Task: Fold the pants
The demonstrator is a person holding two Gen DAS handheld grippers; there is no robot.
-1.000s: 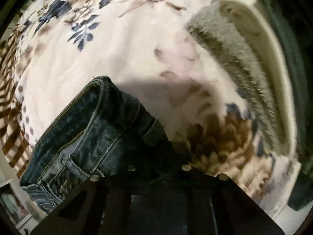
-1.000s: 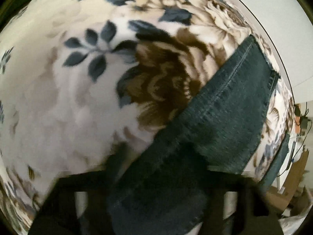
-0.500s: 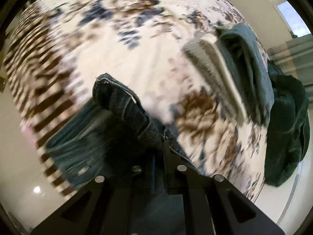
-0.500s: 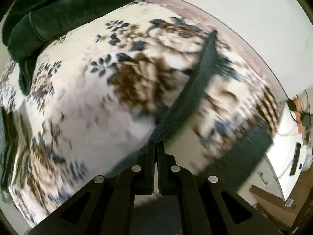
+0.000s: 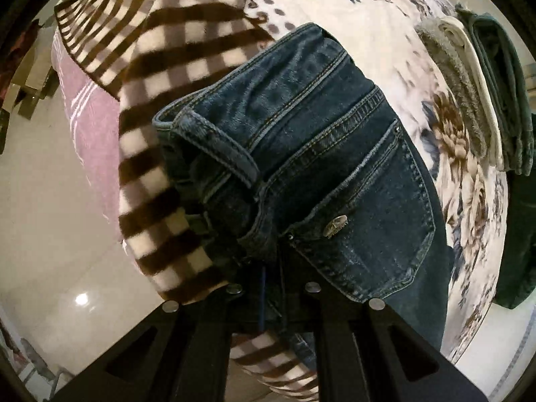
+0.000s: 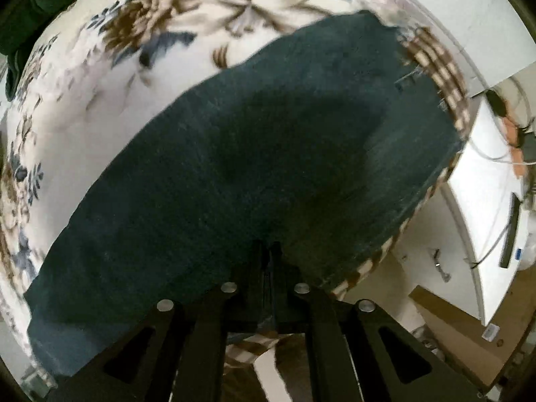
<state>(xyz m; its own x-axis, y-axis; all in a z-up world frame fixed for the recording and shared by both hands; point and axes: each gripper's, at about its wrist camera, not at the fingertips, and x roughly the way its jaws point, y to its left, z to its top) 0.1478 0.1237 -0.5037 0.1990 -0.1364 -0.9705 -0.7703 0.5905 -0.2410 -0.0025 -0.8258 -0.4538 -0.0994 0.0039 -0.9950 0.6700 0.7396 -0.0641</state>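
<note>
Warm indoor light, round bent pictures, one sharp and one smeared.

In the left wrist view the jeans are seen sharp, and a small bright glare spot is seen on the shiny floor at the lower left. In the right wrist view the blanket is blurred, and a dark shadow is cast mid-frame. Edges are curved and ringed in black.

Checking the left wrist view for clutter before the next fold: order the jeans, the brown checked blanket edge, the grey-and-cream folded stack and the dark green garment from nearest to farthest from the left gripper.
1. jeans: pinched in the shut left gripper.
2. brown checked blanket edge: just left, under the jeans.
3. grey-and-cream folded stack: upper right on the bed.
4. dark green garment: far right edge, about as far as the stack; too close to call.
</note>
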